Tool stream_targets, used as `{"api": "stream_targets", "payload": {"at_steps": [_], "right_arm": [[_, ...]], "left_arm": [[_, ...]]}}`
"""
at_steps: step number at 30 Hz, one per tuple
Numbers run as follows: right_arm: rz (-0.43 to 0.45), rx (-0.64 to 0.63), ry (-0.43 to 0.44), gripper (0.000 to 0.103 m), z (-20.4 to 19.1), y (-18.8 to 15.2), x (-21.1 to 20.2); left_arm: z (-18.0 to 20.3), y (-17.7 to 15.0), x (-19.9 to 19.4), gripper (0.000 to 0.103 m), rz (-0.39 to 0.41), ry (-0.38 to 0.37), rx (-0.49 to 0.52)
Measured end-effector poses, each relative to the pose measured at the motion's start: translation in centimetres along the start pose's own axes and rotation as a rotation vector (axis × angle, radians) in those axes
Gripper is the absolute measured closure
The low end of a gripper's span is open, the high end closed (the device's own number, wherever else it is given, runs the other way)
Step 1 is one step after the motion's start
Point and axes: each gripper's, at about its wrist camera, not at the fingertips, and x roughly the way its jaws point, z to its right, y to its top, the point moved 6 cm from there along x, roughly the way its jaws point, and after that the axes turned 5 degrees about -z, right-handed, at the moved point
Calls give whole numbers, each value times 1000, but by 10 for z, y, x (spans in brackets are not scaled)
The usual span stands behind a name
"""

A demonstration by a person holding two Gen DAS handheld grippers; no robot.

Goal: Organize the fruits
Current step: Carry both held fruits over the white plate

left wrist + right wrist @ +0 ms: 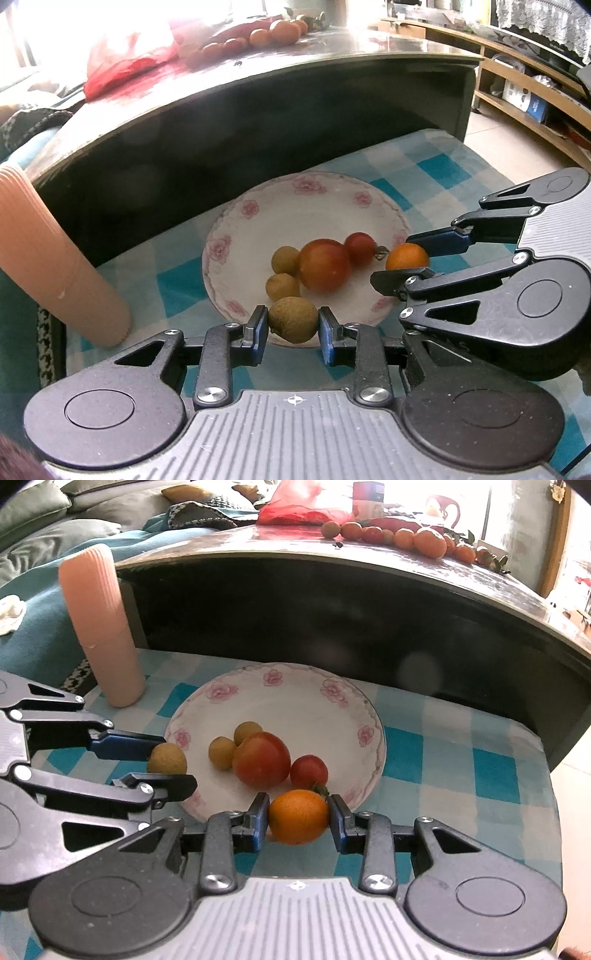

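Over the near rim of the white floral-edged plate [236,218] on the checked blue-and-white worktop [461,760], the left hand-held gripper [293,325] was clamped on a round brownish-green longan [293,319] and the right hand-held gripper [297,818] on a small orange citrus fruit [298,816]. Releasing this close to the edge risked either fruit rolling off onto the cloth. Two more longans, a large red tomato [324,265] and a small red tomato [360,247] already lay in the plate.

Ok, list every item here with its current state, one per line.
Left gripper: jaws shut on a brown-green fruit.
Right gripper: jaws shut on an orange fruit.
Plate: holds two tomatoes and two small fruits.
Peach cup: upright beside the plate.
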Motion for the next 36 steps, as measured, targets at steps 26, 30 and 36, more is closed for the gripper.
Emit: {"api": "stream_targets", "payload": {"at_steps": [26, 30, 36], "right_arm": [[19, -26, -44, 53, 2, 10, 18], [24, -20, -44, 53, 3, 10, 17], [56, 1, -29, 53, 5, 14, 10]], "left_arm": [[-7, 2, 28, 63, -22, 30, -41], [-10, 3, 27, 59, -19, 31, -52], [-16, 4, 23, 54, -9, 33, -76]]}}
